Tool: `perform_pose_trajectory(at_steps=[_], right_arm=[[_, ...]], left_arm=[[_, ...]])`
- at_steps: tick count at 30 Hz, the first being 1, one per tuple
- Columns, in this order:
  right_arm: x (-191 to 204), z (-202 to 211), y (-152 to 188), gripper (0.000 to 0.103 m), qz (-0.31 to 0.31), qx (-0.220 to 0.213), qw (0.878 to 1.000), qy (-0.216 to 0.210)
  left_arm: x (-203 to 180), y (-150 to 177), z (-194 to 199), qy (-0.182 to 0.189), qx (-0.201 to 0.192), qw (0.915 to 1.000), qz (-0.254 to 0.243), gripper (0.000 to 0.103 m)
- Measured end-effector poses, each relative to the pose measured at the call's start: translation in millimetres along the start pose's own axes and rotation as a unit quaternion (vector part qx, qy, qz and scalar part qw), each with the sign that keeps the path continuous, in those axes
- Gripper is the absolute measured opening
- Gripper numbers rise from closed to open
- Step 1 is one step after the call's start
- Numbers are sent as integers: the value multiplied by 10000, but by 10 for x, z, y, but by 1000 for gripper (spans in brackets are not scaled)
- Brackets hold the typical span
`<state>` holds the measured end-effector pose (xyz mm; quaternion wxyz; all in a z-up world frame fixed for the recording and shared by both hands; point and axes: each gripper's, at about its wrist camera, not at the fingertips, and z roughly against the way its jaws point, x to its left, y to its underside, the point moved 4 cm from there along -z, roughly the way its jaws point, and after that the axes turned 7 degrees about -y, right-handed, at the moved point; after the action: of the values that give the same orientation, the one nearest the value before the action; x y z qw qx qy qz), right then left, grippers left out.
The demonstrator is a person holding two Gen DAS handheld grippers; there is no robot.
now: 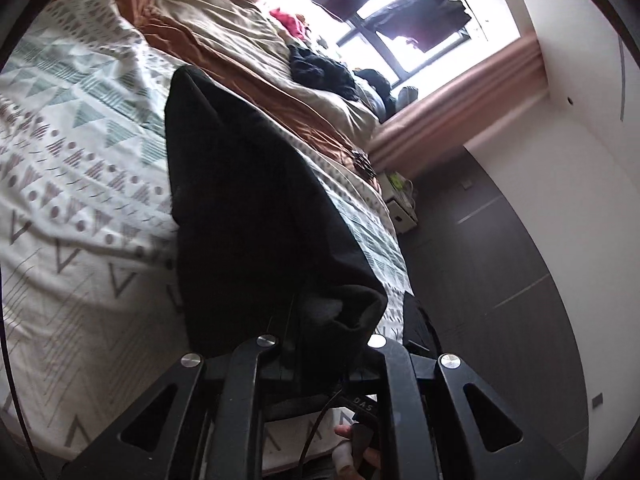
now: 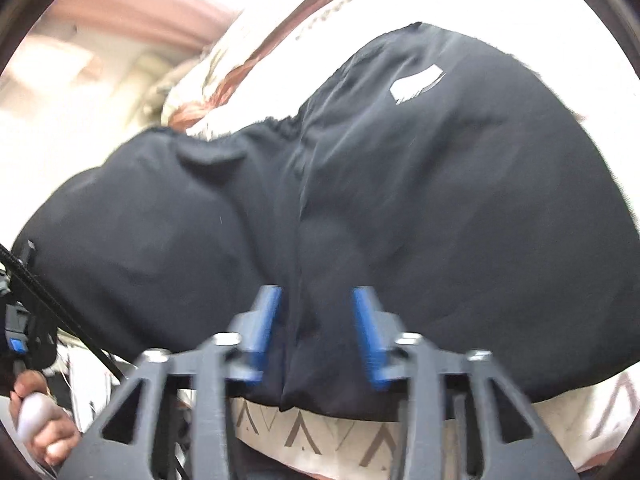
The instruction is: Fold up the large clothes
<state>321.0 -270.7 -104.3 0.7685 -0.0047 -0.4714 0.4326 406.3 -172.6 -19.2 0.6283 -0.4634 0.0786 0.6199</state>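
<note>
A large black garment (image 1: 248, 200) hangs from my left gripper (image 1: 316, 332) and stretches away over the patterned bed cover (image 1: 80, 160). Its cloth drapes over the left fingertips and hides them, and the jaws look shut on its edge. In the right wrist view the same black garment (image 2: 440, 200), with a small white logo (image 2: 418, 82), lies spread on the bed. My right gripper (image 2: 316, 320) hovers at its near edge, and the blue pads (image 2: 366, 332) stand apart. A seam of the cloth runs between them, and neither pad presses on it.
A rumpled orange and beige duvet (image 1: 224, 40) and a pile of dark clothes (image 1: 320, 68) lie at the far side of the bed. Beyond are a window (image 1: 400, 8), a pink curtain (image 1: 460, 92) and dark floor (image 1: 500, 280). A hand (image 2: 40, 428) shows at the lower left.
</note>
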Motion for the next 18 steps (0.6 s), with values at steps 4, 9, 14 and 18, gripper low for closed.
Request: perform_pose_trajectory(at_steps=[4, 9, 14, 18], right_arm=[[-94, 310, -76, 58, -150, -515, 9984, -169], [-304, 746, -34, 58, -563, -1179, 9912, -216], [-593, 1146, 38, 58, -940, -1670, 9812, -226], [-796, 1316, 197, 58, -1286, -1897, 9731, -214]], left_arm=[[-260, 49, -244, 123, 207, 9995, -202, 14], [-536, 173, -582, 197, 534, 9974, -444, 14], [-765, 387, -1024, 274, 957, 9927, -681, 14], [-864, 668, -1487, 323, 1763, 9808, -763, 16]])
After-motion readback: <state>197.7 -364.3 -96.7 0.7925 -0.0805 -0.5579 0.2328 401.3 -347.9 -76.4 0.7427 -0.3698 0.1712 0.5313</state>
